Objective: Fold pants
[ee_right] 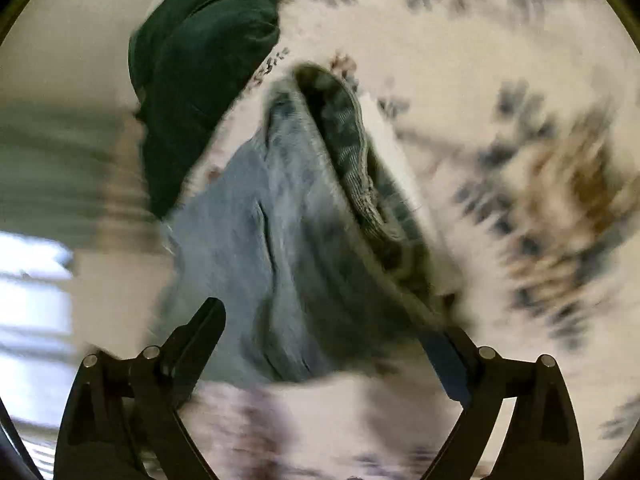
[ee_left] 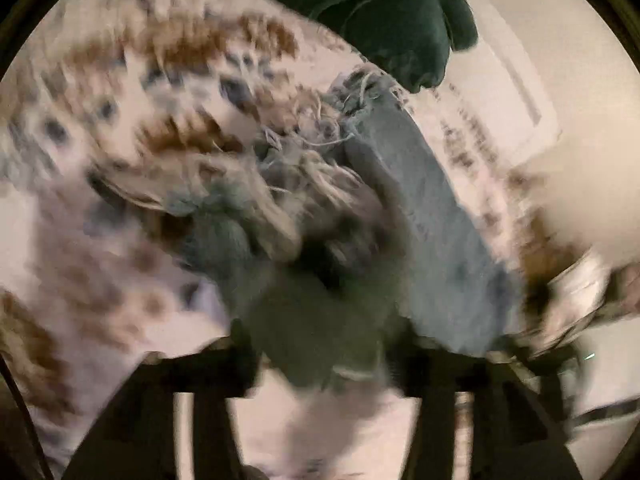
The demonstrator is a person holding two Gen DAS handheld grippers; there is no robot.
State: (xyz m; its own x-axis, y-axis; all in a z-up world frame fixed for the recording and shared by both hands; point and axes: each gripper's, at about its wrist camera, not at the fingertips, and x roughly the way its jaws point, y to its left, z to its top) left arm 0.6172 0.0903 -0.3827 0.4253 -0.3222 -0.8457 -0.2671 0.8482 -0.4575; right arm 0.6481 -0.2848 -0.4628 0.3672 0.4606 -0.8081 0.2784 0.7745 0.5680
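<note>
Although both views are smeared by motion, the blue jeans can be made out lying on a cream bedspread patterned with brown and blue blotches; no brand, label or writing can be read on either. Frayed hems point away from the left gripper, where denim is bunched between its dark fingers; whether they pinch the cloth cannot be told. Seen from the right wrist, the jeans' waistband gapes open, showing its inner lining, and the right gripper stands spread wide, with denim lying between its fingers. A dark green garment lies just beside the jeans.
</note>
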